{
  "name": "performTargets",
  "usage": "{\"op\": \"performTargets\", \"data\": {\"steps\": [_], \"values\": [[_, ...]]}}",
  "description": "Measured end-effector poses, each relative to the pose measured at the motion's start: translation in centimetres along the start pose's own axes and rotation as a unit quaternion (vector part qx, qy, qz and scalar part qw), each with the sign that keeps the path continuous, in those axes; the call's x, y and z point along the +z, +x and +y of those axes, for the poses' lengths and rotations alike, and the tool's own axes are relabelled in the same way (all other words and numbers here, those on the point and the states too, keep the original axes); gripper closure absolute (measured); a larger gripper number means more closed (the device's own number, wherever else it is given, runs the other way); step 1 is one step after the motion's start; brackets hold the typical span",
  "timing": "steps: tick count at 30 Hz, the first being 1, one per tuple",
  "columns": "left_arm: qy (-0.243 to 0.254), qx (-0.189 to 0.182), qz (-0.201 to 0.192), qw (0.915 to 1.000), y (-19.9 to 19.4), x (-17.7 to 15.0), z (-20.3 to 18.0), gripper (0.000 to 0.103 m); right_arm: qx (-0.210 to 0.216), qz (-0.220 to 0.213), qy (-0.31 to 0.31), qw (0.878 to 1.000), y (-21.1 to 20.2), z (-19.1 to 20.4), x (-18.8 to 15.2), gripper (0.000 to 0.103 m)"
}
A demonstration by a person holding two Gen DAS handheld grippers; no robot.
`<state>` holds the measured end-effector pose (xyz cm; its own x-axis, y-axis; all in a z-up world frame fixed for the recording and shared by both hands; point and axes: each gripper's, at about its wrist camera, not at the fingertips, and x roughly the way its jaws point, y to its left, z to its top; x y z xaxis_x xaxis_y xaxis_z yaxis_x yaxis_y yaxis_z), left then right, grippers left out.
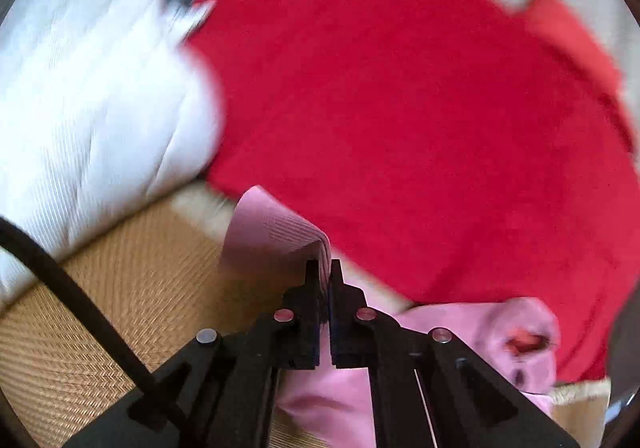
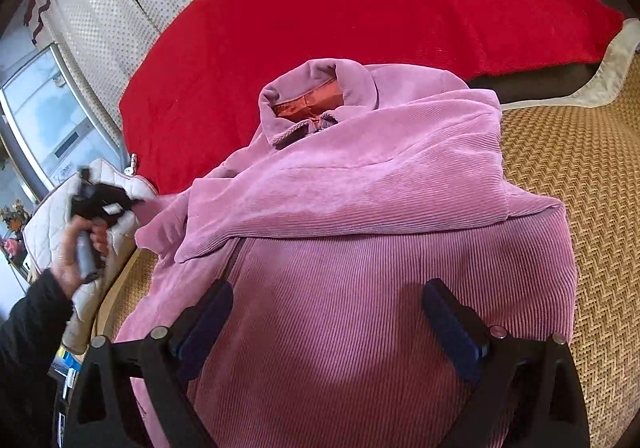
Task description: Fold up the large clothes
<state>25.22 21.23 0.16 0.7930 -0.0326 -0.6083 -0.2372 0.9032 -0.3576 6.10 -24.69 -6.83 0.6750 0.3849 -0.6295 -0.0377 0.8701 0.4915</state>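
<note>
You have a red blanket (image 2: 360, 8) spread across twelve o'clock, its near edge running toward three. A woven straw mat (image 2: 580, 168) fills your right side from three to five o'clock. At ten o'clock stands a dotted cream cushion (image 2: 120, 8), with a glass door (image 2: 44, 116) at nine, and a white quilted pad (image 2: 52, 224) lies below it at eight o'clock

Left gripper (image 1: 325, 268) clamped on a fold of pink corduroy jacket (image 1: 276, 232), cloth pinched between the pads. Red blanket (image 1: 400, 108) beyond, filling most of the view. White quilt (image 1: 92, 108) at left. Woven mat (image 1: 140, 288) beneath. Picture motion-blurred.
</note>
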Motion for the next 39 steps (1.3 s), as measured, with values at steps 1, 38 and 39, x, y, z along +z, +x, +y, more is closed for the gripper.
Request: {"op": "performTargets", "data": {"steps": [1, 38, 39], "values": [[0.014, -0.014, -0.022, 0.9996, -2.1, 0.2, -1.6, 0.1, 0.001, -0.001, 0.005, 1.0, -0.1, -0.1, 0.0, 0.006], [0.112, -0.038, 0.082, 0.9896, -1.3, -15.6, -5.9, 0.028, -0.041, -0.03, -0.049, 0.997, -3.8, 2.6, 3.1, 0.006], [0.105, -0.042, 0.085, 0.99, -0.8, -15.7, -5.4, 0.028, -0.058, -0.026, -0.095, 0.993, -3.5, 4.2, 3.1, 0.006]]}}
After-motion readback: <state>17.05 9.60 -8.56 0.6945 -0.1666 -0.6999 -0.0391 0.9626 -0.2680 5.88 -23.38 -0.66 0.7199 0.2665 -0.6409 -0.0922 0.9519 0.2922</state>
